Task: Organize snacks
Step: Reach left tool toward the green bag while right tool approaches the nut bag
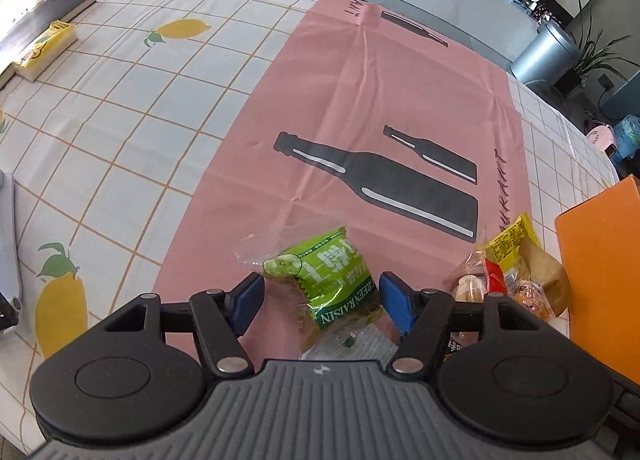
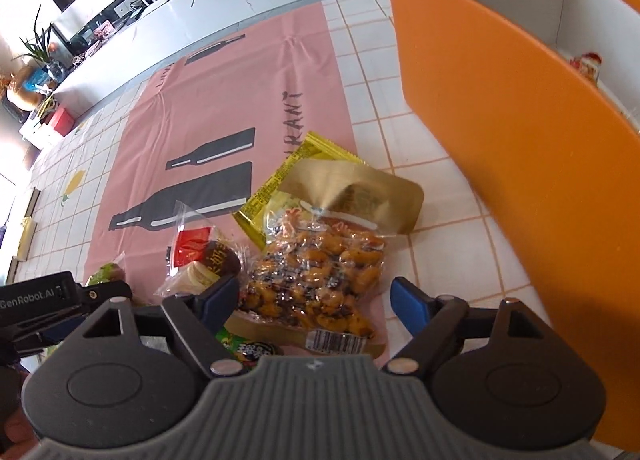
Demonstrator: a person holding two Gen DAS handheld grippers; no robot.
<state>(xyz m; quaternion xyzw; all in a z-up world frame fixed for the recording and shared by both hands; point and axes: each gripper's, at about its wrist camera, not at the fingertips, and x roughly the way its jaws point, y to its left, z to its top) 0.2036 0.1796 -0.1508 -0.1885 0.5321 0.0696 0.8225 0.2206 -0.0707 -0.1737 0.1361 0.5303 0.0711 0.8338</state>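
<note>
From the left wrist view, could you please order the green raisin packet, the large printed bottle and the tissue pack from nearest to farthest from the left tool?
1. Green raisin packet: between the left tool's open fingers.
2. Large printed bottle: just ahead, on the pink mat.
3. Tissue pack: far left.

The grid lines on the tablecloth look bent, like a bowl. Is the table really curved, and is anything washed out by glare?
Left wrist view: the fisheye lens bows the tablecloth grid, so the curve looks optical; daylight bleaches the top left corner. Right wrist view: the orange box wall bulges the same way, and the gold pouch shows a bright sheen, blurring its print.
</note>
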